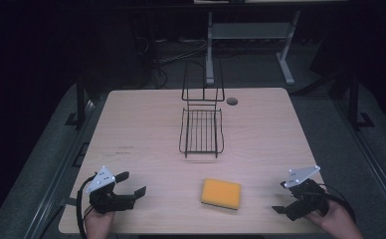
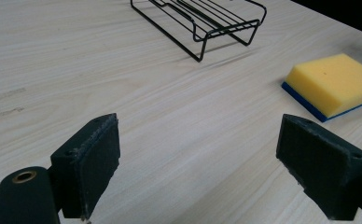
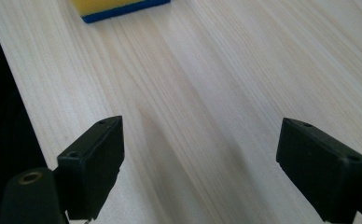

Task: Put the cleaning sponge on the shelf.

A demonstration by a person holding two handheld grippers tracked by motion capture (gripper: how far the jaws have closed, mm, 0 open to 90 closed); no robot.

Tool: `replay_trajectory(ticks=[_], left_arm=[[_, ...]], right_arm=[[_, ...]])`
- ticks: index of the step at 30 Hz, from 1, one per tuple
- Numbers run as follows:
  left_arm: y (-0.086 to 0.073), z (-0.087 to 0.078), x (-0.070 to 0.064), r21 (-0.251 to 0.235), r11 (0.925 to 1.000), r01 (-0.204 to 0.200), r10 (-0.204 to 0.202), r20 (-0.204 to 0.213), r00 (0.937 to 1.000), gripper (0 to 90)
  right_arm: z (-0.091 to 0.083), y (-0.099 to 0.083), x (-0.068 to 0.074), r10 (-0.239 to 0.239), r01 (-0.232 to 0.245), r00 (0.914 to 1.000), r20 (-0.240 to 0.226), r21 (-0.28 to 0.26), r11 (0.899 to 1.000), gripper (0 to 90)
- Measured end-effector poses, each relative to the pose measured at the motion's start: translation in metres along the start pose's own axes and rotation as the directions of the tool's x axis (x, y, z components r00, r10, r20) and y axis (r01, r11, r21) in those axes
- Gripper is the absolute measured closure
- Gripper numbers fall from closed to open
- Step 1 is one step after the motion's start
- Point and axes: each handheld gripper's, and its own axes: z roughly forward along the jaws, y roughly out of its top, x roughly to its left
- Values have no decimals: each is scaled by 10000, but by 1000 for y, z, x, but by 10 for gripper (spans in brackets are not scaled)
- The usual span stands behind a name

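A yellow sponge (image 1: 221, 193) with a blue underside lies flat near the table's front edge, between the two hands. In the left gripper view the sponge (image 2: 334, 83) is ahead and to the right; in the right gripper view the sponge (image 3: 118, 8) sits at the top edge. A black wire rack (image 1: 201, 129) stands at the table's middle, its tall back at the far side. My left gripper (image 1: 131, 183) rests at the front left, open and holding nothing. My right gripper (image 1: 281, 197) is at the front right, also open and holding nothing.
The light wooden table (image 1: 131, 129) has a round grommet hole (image 1: 232, 101) near its far edge. Behind the table stands a grey desk frame (image 1: 250, 40) on a dark floor with cables. In the right gripper view the table edge (image 3: 16, 112) runs close on the left.
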Motion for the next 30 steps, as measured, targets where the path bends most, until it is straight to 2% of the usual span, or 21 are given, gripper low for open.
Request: replay_trajectory(ticks=[7,14,20,30], left_arm=[[0,0,1,-6,10000,33,-33,3,10000,128],[-1,-3,2,-89,9999,96,-96,-38,9999,128],[-1,-5,3,-141,9998,113,-114,-72,9999,128],[-2,-5,5,-156,9998,90,-92,-142,9999,128]], right_arm=[[3,4,2,-157,159,9998,-109,127,9998,150],[4,18,8,-567,572,9982,-187,283,9980,149],[6,31,14,-916,923,9954,-296,211,9955,149],[12,48,20,-1368,1396,9886,-629,442,9892,149]])
